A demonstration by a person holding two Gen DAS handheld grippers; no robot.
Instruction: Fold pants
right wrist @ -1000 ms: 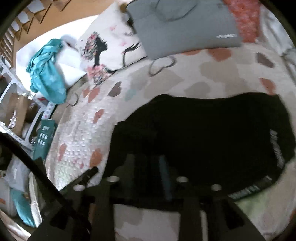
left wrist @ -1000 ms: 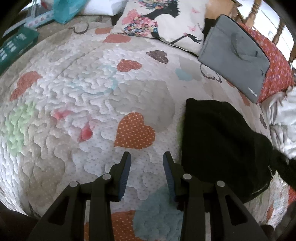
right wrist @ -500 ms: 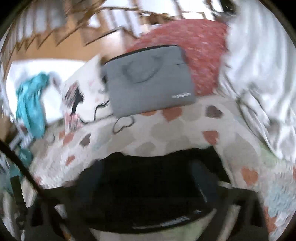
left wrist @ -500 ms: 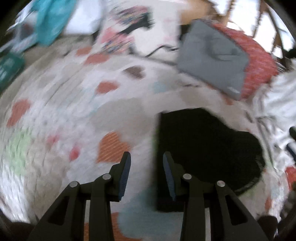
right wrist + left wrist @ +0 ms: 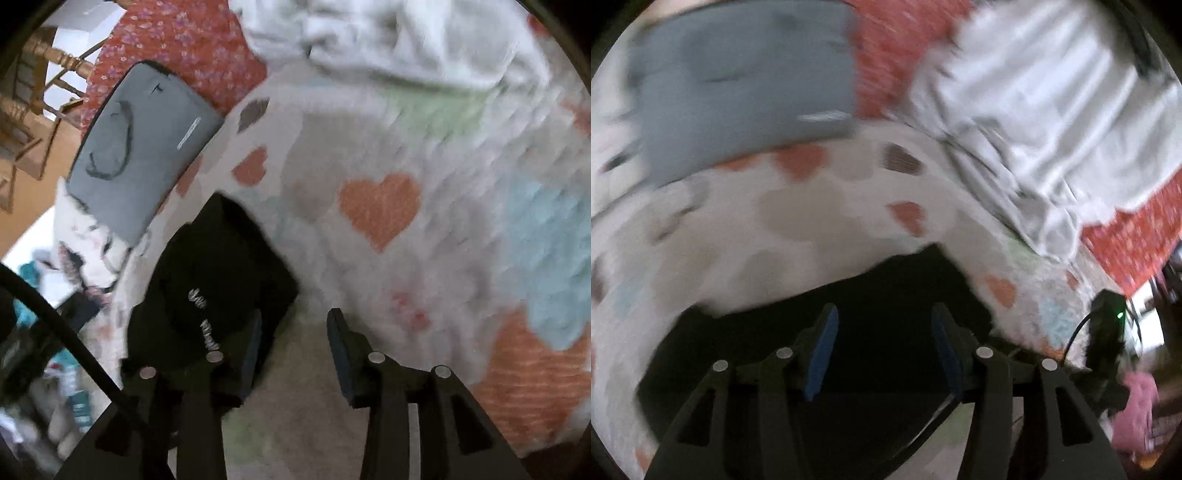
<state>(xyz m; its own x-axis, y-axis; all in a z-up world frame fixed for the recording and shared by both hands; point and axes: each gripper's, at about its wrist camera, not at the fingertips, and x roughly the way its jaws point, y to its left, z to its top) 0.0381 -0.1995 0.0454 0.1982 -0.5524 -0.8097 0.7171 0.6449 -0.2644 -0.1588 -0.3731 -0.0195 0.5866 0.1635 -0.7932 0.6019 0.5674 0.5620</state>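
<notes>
The black pants [image 5: 879,295] lie folded in a compact dark block on the heart-patterned quilt [image 5: 820,221]. In the left wrist view my left gripper [image 5: 882,325] hovers over them, jaws open and empty. In the right wrist view the pants [image 5: 214,273] sit at lower left with white lettering showing. My right gripper [image 5: 295,332] is open and empty, its left finger at the pants' right edge, its right finger over bare quilt [image 5: 406,277].
A grey laptop bag [image 5: 136,147] lies beyond the pants on a red floral cover [image 5: 184,40]. Rumpled white sheets [image 5: 1052,122] lie at the far right. A printed pillow [image 5: 85,240] and wooden chair [image 5: 37,85] are at left.
Both views have swung right, with motion blur. The left gripper moved from bare quilt to over the pants and its jaws stand wider. The right gripper shifted off the pants towards their right edge.
</notes>
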